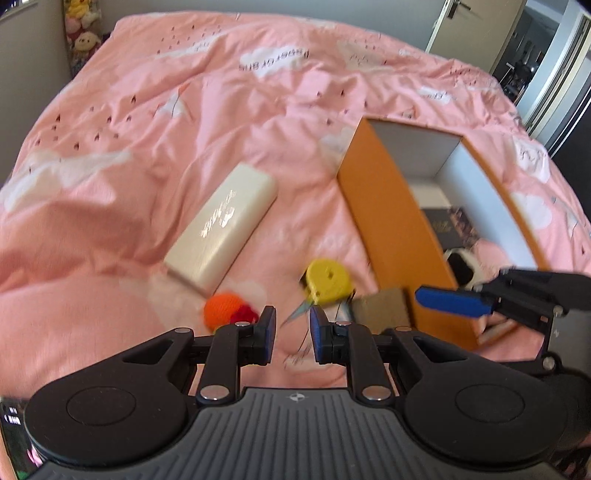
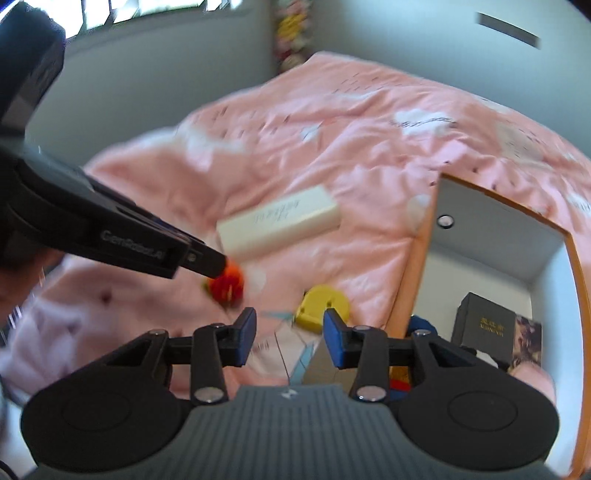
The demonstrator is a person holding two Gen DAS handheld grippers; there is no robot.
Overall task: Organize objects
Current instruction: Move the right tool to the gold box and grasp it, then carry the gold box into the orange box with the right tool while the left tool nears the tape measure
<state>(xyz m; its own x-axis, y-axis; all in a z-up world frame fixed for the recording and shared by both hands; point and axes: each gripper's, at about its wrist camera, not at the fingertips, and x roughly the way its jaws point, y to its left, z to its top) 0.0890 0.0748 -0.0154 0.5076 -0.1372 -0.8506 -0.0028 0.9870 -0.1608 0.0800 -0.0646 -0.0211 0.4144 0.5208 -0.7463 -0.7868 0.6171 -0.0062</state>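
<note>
An open orange box [image 1: 384, 221] lies on the pink bed, white inside [image 2: 491, 251]. A cream case [image 1: 221, 225] [image 2: 277, 225], a yellow round tape measure [image 1: 327, 280] [image 2: 323, 304] and an orange-red knitted ball [image 1: 227, 312] [image 2: 227, 284] lie left of it. My left gripper [image 1: 292, 334] is open and empty, just before the ball and the yellow piece; its tip [image 2: 214, 264] touches or hovers at the ball. My right gripper [image 2: 290, 338] is open and empty over the box's near corner; one blue finger [image 1: 450, 301] shows.
Inside the box sit a black carton [image 2: 484, 328], a blue thing [image 2: 421, 325] and a black-and-white item [image 1: 461, 269]. A grey card [image 1: 380, 306] and a printed sheet [image 2: 284, 347] lie near the box. Plush toys [image 1: 83, 33] stand at the headboard. A door [image 1: 476, 33] is beyond.
</note>
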